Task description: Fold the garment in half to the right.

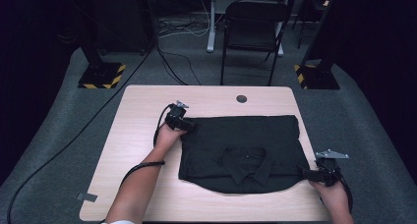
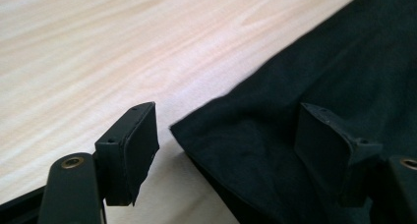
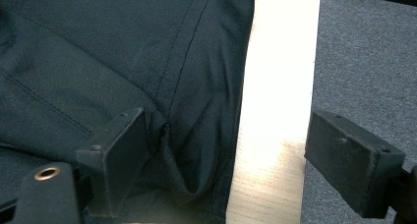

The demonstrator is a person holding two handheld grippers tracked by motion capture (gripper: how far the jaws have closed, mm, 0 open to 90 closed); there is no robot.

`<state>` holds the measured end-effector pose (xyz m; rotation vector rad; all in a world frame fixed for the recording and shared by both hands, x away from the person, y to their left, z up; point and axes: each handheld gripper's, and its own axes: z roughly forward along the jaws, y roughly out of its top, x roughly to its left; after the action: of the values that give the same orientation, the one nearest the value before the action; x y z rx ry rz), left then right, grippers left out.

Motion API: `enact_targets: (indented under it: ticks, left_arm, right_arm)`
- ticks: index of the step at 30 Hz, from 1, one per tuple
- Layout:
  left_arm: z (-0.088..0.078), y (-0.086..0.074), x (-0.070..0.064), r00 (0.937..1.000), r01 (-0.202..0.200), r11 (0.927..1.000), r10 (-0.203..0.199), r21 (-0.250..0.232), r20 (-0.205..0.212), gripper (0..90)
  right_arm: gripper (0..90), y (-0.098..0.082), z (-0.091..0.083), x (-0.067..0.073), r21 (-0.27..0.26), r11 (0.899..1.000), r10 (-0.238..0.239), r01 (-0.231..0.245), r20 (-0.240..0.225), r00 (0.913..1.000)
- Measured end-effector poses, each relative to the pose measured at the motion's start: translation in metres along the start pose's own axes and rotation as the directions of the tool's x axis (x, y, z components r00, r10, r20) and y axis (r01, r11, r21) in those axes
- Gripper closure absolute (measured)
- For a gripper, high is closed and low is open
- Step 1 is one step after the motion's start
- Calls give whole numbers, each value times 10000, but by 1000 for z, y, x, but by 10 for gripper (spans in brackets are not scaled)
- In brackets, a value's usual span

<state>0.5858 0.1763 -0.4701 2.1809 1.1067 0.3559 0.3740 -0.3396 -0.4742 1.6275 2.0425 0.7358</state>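
Both grippers stood spread when I looked. My left gripper [image 2: 226, 150] straddled the far-left corner of the folded black collared shirt [image 1: 241, 153] on the pale wooden table [image 1: 142, 130], pads not pressing it. My right gripper [image 3: 226, 160] bracketed the shirt's near-right edge at the table's side. I could read no label or writing on anything.

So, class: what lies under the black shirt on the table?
The black shirt lies flat on the light wooden table, whose bare top shows all round it. Whatever might lie beneath the cloth is covered, so it cannot be seen.
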Motion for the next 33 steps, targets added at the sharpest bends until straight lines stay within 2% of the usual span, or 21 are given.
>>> enact_targets:
  ticks: [5,10,15,22,26,29,33]
  left_arm:
    - [-3,1,6,9997,209,9997,-211,-82,-156,256]
    - [1,-1,9,9993,311,9995,-310,35,-228,261]
    - [7,-5,4,9985,-140,9995,155,297,-524,288]
    - [8,-5,4,9984,-167,9996,178,212,-544,293]
    - [8,-6,4,9984,-105,9999,112,137,-551,292]
    - [8,-7,5,9988,-43,9999,48,98,-489,291]
    - [8,-8,7,9991,76,10000,-74,59,-406,286]
  right_arm:
    - [154,0,0,0,-13,10000,14,-14,-11,10000]
    - [153,-1,0,0,-26,10000,71,-71,-40,10000]
    - [154,-1,0,0,-48,10000,11,-11,4,10000]
    - [153,-1,0,1,-44,10000,-2,2,61,10000]
    - [182,1,-2,3,-6,9998,-179,179,129,9998]
    - [198,3,-5,6,-167,9994,-288,291,171,9994]
    - [199,9,-11,12,-586,9977,-337,330,-98,9994]
